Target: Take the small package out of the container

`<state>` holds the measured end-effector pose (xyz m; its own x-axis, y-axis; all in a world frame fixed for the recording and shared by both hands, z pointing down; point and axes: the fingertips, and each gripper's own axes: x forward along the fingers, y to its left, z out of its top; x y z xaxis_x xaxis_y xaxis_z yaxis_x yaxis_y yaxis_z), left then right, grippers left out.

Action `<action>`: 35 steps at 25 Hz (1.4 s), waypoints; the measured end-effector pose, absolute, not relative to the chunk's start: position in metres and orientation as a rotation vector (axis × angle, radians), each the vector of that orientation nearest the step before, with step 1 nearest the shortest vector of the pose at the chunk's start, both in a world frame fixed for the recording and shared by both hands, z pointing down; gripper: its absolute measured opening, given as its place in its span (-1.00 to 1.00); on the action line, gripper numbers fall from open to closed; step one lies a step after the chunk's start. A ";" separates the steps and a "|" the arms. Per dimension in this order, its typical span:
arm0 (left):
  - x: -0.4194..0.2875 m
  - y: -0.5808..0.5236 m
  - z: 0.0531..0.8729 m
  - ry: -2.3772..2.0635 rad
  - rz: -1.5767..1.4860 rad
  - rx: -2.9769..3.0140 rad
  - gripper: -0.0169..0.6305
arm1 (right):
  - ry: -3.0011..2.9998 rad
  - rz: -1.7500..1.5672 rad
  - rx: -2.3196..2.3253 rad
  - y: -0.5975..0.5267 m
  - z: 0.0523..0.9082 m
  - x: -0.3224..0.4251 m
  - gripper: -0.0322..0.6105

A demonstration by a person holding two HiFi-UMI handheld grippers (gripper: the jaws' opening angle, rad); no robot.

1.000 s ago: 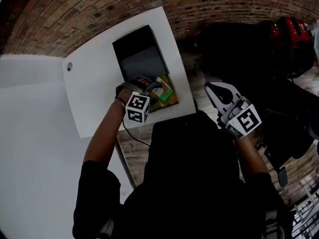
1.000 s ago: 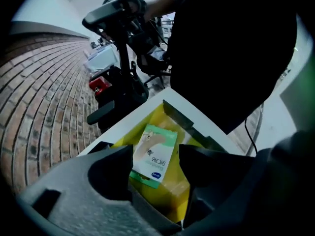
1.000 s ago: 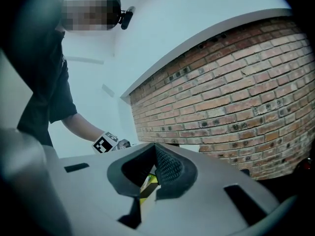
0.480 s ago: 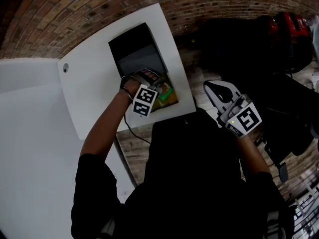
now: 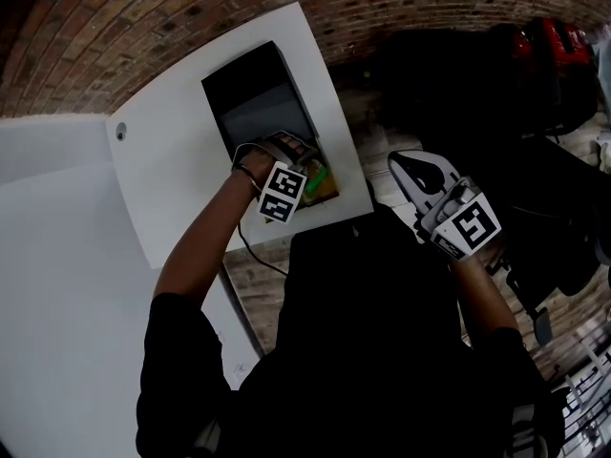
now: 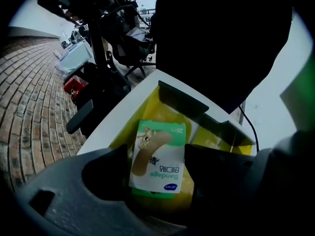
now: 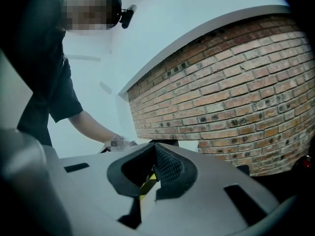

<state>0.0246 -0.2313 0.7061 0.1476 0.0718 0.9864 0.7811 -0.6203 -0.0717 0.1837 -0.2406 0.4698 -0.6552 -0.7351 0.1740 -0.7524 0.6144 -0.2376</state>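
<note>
Counting the things on the white desk point(image 5: 172, 189) gives one yellow container point(image 5: 329, 191), one black box point(image 5: 256, 93) just beside it on the side away from the person, and one small bandage box point(image 6: 158, 156) lying flat inside the container. The person holds two tools, each with one marker cube.

The left tool point(image 5: 304, 165) reaches down into the yellow container. Its jaws stand moderately apart with the bandage box between them. Each jaw lies flush against one long side of the box, so the tool is clamped on it while the box rests in the container. The right tool point(image 7: 150, 173) is well away from the container, past the edge of the desk. Its jaws are drawn almost together, leaving only a thin slit, and it grips nothing.

From the head view, the container shows only as a sliver of yellow and green under the left tool, and the black box and the desk's outline are plain to see. The left gripper view shows the face of the bandage box instead: white and green, with a picture of a plaster strip and the word "Bandage" on it. It also shows the yellow walls of the container around the box. The right gripper view shows brickwork point(image 7: 236, 102) and the person's bare forearm point(image 7: 91, 127) reaching toward the container, with a strip of yellow visible through the slit between its jaws.
</note>
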 end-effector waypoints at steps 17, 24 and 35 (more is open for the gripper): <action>0.024 -0.229 0.708 -0.847 -1.577 -1.777 0.09 | -2.779 0.450 1.277 -0.240 0.472 0.182 -0.88; 0.022 -0.226 0.700 -0.803 -1.598 -1.850 0.08 | -2.792 0.435 1.268 -0.239 0.472 0.178 -0.88; 0.023 -0.222 0.649 -0.609 -1.531 -2.124 0.08 | -2.813 0.383 1.268 -0.241 0.459 0.175 -0.88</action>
